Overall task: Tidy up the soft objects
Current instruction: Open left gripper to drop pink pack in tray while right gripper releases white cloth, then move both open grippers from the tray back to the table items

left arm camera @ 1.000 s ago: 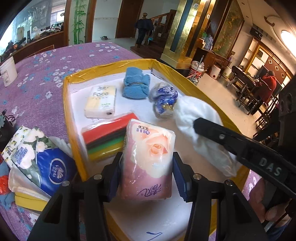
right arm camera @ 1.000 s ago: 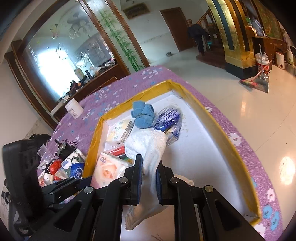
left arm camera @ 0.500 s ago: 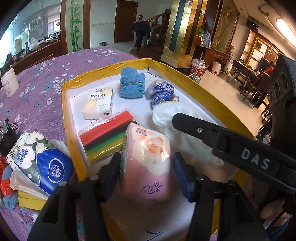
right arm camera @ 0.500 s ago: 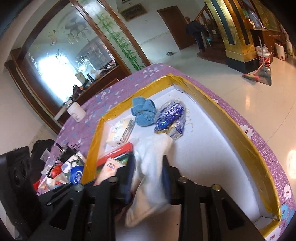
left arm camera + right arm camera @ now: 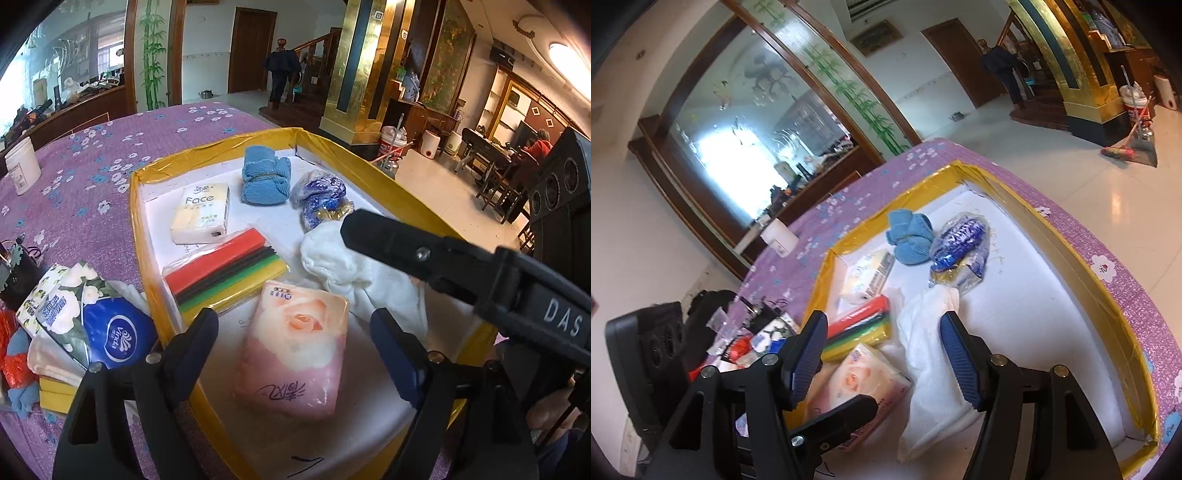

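Note:
A yellow-rimmed tray point(image 5: 369, 162) point(image 5: 1071, 254) with a white floor holds a pink tissue pack point(image 5: 295, 347) point(image 5: 857, 380), a white cloth point(image 5: 354, 273) point(image 5: 931, 354), coloured sponges point(image 5: 225, 273) point(image 5: 860, 332), a "Face" tissue pack point(image 5: 201, 214), a blue cloth point(image 5: 266, 179) point(image 5: 910, 238) and a blue-white bag point(image 5: 319, 195) point(image 5: 960, 240). My left gripper point(image 5: 295, 332) is open, its fingers either side of the pink pack lying in the tray. My right gripper point(image 5: 882, 336) is open above the white cloth, which lies loose in the tray.
Left of the tray on the purple flowered tablecloth point(image 5: 85, 177) lie a blue Vinda tissue pack point(image 5: 110, 332), more packs and cloths point(image 5: 22, 354). A white jar point(image 5: 22, 170) stands far left. The table's right edge drops to the floor point(image 5: 1108, 184).
Both grippers have opened. The left one let go of the pink tissue pack and the right one let go of the white cloth; both now lie in the tray.

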